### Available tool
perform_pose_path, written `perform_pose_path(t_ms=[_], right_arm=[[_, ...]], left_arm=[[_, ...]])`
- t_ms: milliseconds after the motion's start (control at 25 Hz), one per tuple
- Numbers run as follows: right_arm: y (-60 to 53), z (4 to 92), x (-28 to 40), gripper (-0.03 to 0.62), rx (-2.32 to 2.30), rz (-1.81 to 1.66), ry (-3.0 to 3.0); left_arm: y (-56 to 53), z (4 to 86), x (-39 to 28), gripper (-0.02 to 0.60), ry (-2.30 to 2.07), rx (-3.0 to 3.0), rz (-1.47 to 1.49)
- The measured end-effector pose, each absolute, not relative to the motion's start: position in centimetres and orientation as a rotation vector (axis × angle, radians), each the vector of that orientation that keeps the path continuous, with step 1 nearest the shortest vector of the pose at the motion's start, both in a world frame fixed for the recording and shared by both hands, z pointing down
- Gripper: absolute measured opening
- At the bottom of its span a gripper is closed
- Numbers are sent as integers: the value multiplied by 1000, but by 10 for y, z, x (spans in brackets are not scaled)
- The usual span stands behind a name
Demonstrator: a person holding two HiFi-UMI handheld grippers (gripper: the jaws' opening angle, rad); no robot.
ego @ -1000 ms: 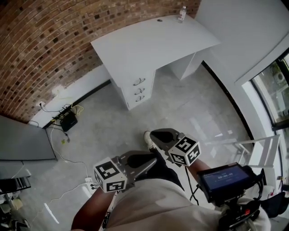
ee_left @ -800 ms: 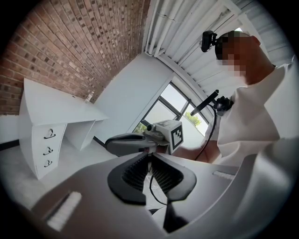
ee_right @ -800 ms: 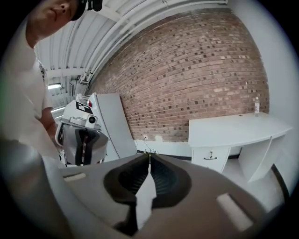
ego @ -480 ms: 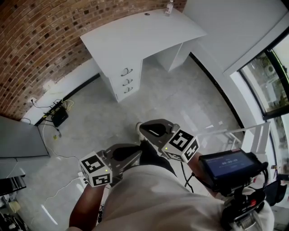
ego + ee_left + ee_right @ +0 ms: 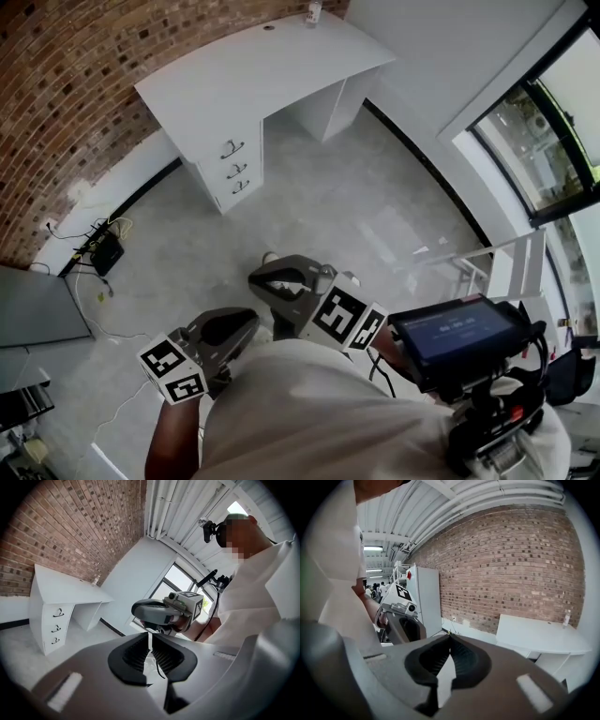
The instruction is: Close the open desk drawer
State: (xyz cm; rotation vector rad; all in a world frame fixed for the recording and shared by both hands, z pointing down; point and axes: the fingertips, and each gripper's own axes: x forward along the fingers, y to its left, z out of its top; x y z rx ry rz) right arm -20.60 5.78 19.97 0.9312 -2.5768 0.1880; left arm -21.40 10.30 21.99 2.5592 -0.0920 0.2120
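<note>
Upper left of the head view: white tabletop (image 5: 234,75) with three drawers (image 5: 232,171) beneath, fronts seemingly level, none clearly pulled out. Left claw (image 5: 150,637) and right claw (image 5: 450,638) both clenched on nothing, well apart from them. If one proves ajar, push squarely on its front.

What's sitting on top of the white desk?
A small bottle stands at a back corner of the desk; a dark spot nearby is too small to identify. The frame edge crops the bottle's top.

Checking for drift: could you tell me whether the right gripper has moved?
Yes: the desk now sits lower in its view, so the right gripper tilted upward.
</note>
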Motion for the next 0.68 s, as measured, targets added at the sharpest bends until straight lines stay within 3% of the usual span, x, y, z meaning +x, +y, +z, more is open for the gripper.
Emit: perform_pose_path(t_ms=[680], right_arm=[[32, 206, -185, 3, 954, 11, -2491]], left_arm=[[72, 236, -192, 29, -61, 2531, 236]])
